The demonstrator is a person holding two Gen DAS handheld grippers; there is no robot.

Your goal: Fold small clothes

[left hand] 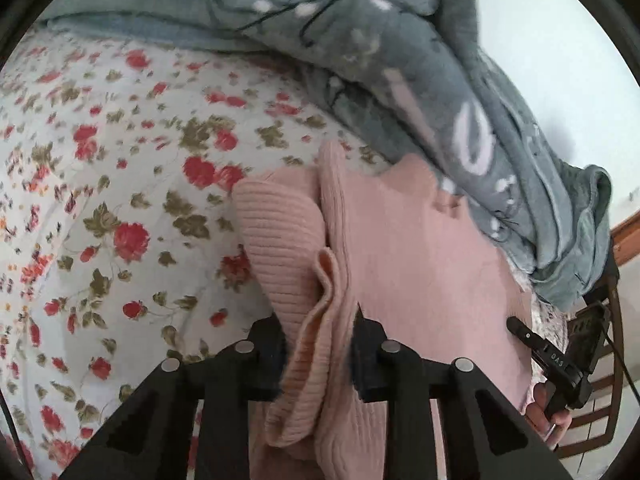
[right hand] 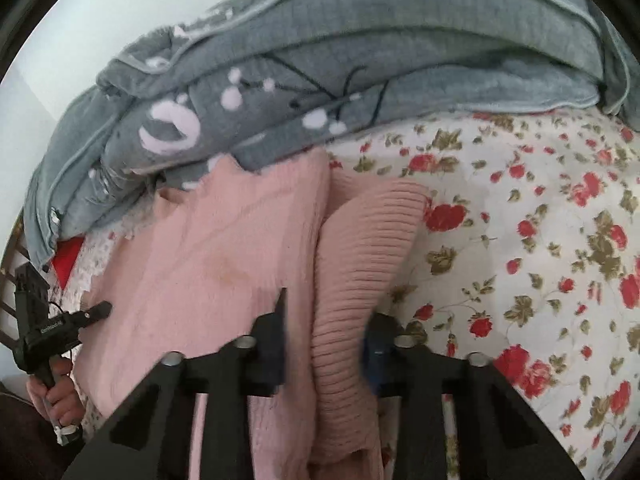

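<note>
Both grippers, left gripper (left hand: pixel 320 344) and right gripper (right hand: pixel 326 336), are gripping the pink knit sweater (left hand: pixel 420 264); keeping the ribbed sleeve (right hand: pixel 372 240) taut and aligned should be helping the fold.

Clearance on bed
Floral sheet (right hand: pixel 540 208) lies open beside the pink sweater (right hand: pixel 208 248); bunched grey blanket (right hand: pixel 320 80) blocks the far edge.

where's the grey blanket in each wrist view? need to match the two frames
Left wrist: grey blanket runs across the top and down the right side, its edge lying over the far end of the pink sweater.
Right wrist: grey blanket fills the top and drops down the left side.
Shared landmark: the sweater's ribbed sleeve, lying against the floral sheet.
</note>
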